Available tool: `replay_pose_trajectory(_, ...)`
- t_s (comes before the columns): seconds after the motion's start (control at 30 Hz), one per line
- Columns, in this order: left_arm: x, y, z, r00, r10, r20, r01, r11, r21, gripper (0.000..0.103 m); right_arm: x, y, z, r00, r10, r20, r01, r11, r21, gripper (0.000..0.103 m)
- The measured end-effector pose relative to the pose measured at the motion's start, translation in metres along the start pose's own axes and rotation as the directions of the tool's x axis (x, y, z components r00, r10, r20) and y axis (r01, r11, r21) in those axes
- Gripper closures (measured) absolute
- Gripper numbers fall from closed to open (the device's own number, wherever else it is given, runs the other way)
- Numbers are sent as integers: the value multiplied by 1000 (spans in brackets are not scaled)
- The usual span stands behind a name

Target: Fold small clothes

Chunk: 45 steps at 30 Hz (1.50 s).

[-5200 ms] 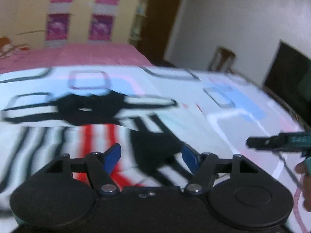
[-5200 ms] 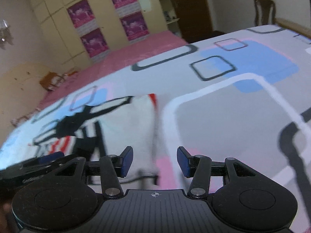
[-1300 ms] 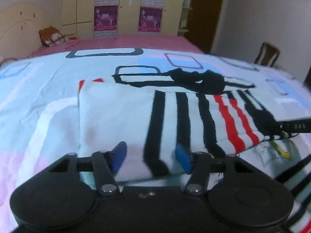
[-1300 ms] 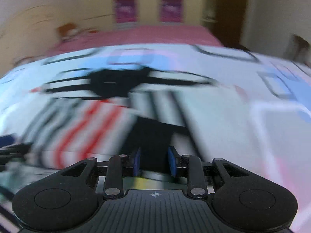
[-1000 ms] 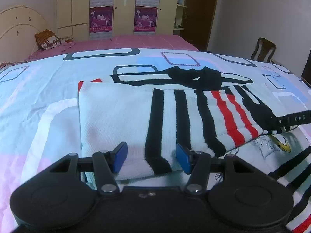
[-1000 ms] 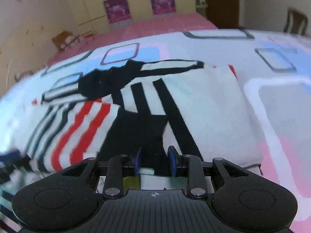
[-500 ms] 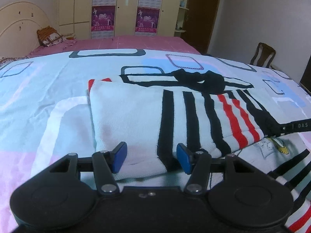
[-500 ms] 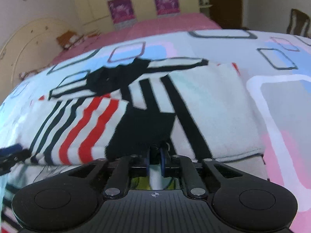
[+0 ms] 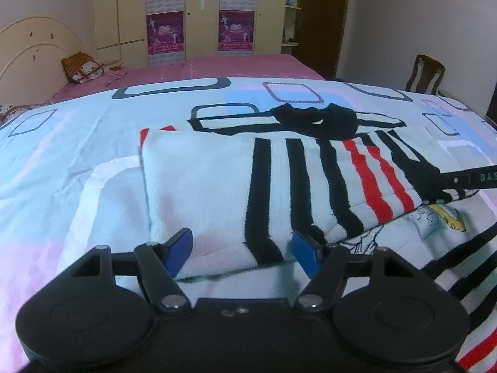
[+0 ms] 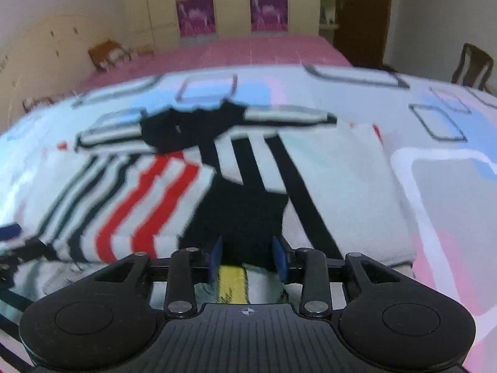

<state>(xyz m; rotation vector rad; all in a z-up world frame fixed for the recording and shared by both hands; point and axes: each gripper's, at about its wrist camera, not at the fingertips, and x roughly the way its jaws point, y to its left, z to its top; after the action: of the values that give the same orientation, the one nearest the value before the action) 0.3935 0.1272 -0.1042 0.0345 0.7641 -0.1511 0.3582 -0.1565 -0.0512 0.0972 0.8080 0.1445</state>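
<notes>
A small white garment (image 9: 217, 180) with black and red stripes lies partly folded on the bed; it also shows in the right wrist view (image 10: 335, 186). My left gripper (image 9: 242, 250) is open, its blue pads on either side of the near folded edge. My right gripper (image 10: 247, 256) is open a little, its pads on either side of the black patch (image 10: 245, 214) at the garment's near edge. The right gripper's finger (image 9: 469, 180) shows at the right edge of the left wrist view, at the garment's striped end.
The bed sheet (image 9: 77, 161) has blue, pink and outlined squares. A pink bed (image 9: 217, 65) and wardrobes with purple posters (image 9: 164, 31) stand behind. A wooden chair (image 9: 425, 74) is at the right wall. A printed layer of cloth (image 9: 435, 220) lies under the fold.
My right gripper, fully shut half a second ago, has opened partway and the view has shifted right. My left gripper has stayed open at the near edge and moved slightly left.
</notes>
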Motion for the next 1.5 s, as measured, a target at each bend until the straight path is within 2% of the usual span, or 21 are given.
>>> replay_pose_trajectory(0.07,-9,-3,-1,1000,21,12,-21,1000,-3,17,-7,-1,0,1000,30,3,-30,999,17,68)
replay_pose_trajectory(0.1,-14,-5,-2,999,47,16,-47,999,-4,3,-11,-2,-1,999,45,8,-45,999,23,68)
replay_pose_trajectory(0.2,-29,-7,-6,997,77,32,-76,997,-13,1,-23,0,1,997,72,14,-72,997,5,67)
replay_pose_trajectory(0.23,-35,-9,-9,996,85,32,-84,996,-19,1,-27,1,1,997,82,13,-82,997,-2,64)
replay_pose_trajectory(0.3,-44,-13,-13,994,100,34,-100,995,-16,1,-38,0,-5,994,103,30,-102,995,-12,27)
replay_pose_trajectory(0.47,-69,-33,-30,989,142,43,-143,990,19,1,-75,-18,-25,990,123,67,-123,992,-4,26)
replay_pose_trajectory(0.8,-123,-58,-85,984,176,15,-176,984,-2,1,-146,-74,-95,992,122,32,-124,991,54,26)
replay_pose_trajectory(0.97,-146,-57,-116,985,173,-22,-173,985,-25,7,-174,-94,-128,992,126,17,-127,990,58,26)
replay_pose_trajectory(1.07,-159,-53,-132,989,141,-50,-144,988,-59,13,-188,-105,-148,989,145,12,-146,986,78,27)
replay_pose_trajectory(1.13,-165,-45,-144,993,83,-78,-93,988,-126,23,-194,-110,-159,988,156,11,-156,983,100,27)
replay_pose_trajectory(1.23,-173,-31,-162,996,-15,-86,-5,973,-229,27,-201,-120,-176,982,191,3,-189,969,161,27)
replay_pose_trajectory(1.3,-178,-31,-168,995,-50,-82,30,973,-228,27,-203,-126,-187,977,214,-9,-208,956,208,28)
replay_pose_trajectory(1.33,-179,-32,-170,994,-63,-85,42,974,-224,28,-203,-129,-193,972,234,-15,-224,945,238,33)
replay_pose_trajectory(1.37,-181,-31,-172,993,-84,-83,62,970,-235,28,-202,-131,-198,966,258,-25,-242,933,266,45)
replay_pose_trajectory(1.4,-183,-28,-173,991,-112,-78,89,962,-259,29,-200,-133,-202,958,283,-38,-259,918,301,51)
replay_pose_trajectory(1.43,-184,-25,-174,987,-141,-70,116,951,-288,32,-200,-134,-206,954,298,-43,-269,907,323,52)
replay_pose_trajectory(1.5,-183,-18,-177,973,-227,-46,195,910,-365,39,-202,-135,-213,944,330,-32,-297,884,361,52)
